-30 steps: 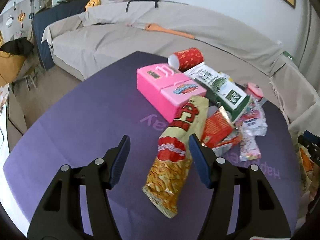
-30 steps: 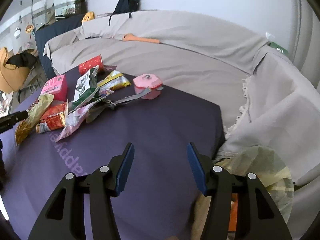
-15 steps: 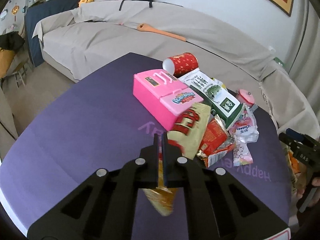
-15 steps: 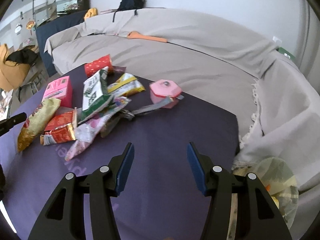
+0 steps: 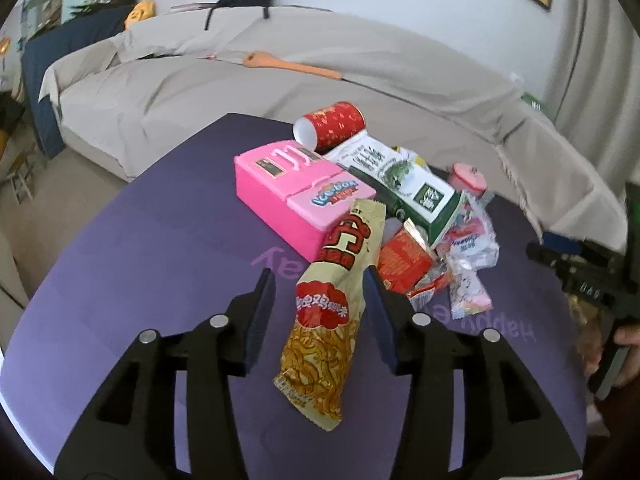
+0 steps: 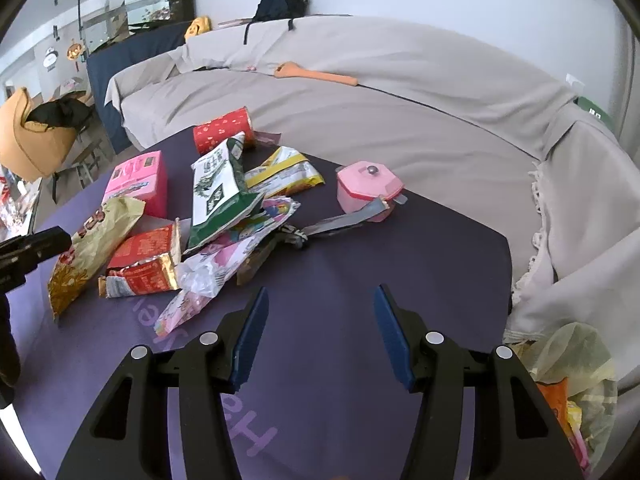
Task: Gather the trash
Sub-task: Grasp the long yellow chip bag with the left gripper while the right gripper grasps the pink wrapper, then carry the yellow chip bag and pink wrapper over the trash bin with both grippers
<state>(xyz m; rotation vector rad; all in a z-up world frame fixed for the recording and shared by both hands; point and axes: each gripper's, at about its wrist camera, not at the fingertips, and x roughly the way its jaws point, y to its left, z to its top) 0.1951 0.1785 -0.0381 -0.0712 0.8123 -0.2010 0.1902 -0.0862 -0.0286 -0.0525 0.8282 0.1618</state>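
Note:
A long yellow snack bag [image 5: 336, 300] lies on the purple table [image 5: 160, 248], and my left gripper [image 5: 320, 292] is open with a finger on each side of it. Behind it lie a red wrapper [image 5: 402, 266], a green-and-white bag [image 5: 404, 184], a pale candy wrapper [image 5: 468, 264] and a tipped red cup [image 5: 332, 126]. My right gripper [image 6: 320, 312] is open and empty over bare table, right of the same pile: yellow bag [image 6: 92, 244], red wrapper [image 6: 144, 264], green-and-white bag [image 6: 218, 188].
A pink toy box [image 5: 296, 196] and a pink lidded pot [image 6: 368, 188] stand among the trash. A thin bag holding trash [image 6: 568, 380] hangs off the table's right edge. A grey-covered sofa [image 6: 360, 100] wraps round behind the table.
My left gripper was open, shut half a second ago over the yellow bag, and is open again around it. The right gripper has drifted towards the pile and stayed open.

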